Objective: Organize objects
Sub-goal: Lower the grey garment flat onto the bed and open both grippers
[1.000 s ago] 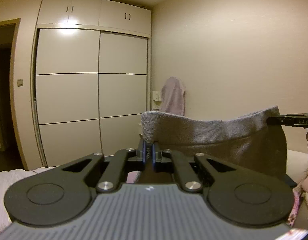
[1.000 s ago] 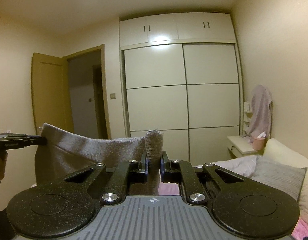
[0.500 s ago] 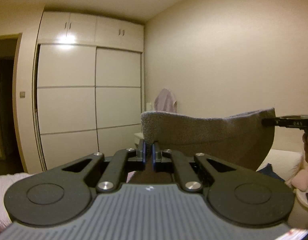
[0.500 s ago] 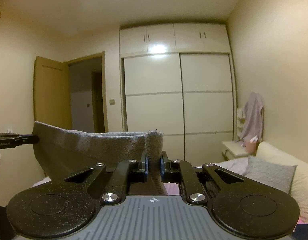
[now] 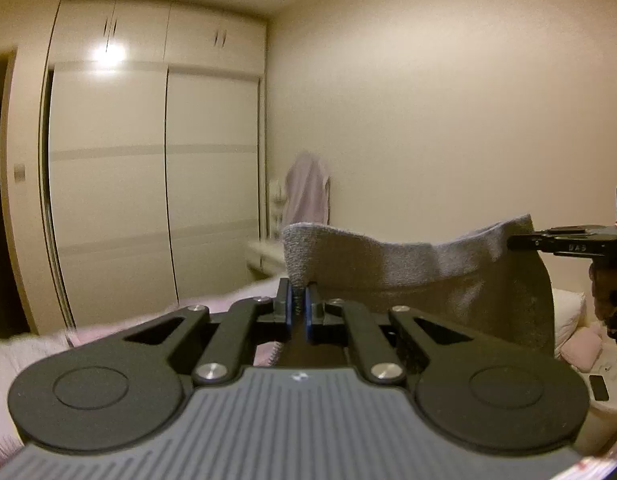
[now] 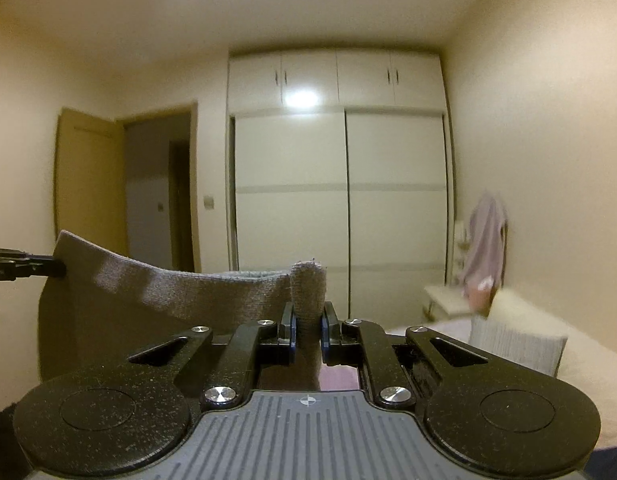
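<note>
Standing straight ahead of the tongs: a tall cream wardrobe (image 6: 340, 196) with sliding doors, catching a lamp's glare up top. Hanging right of it on the wall: a pale pink garment (image 6: 484, 240), above a small white shelf (image 6: 448, 296). Lying low to the right: a grey pillow (image 6: 512, 344) on a cream bed (image 6: 588, 364). Opening to the left of the wardrobe: a brown door (image 6: 88, 184) beside a dim doorway. Resting at the far right, below tong level: a pink cushion (image 5: 580, 348).
</note>
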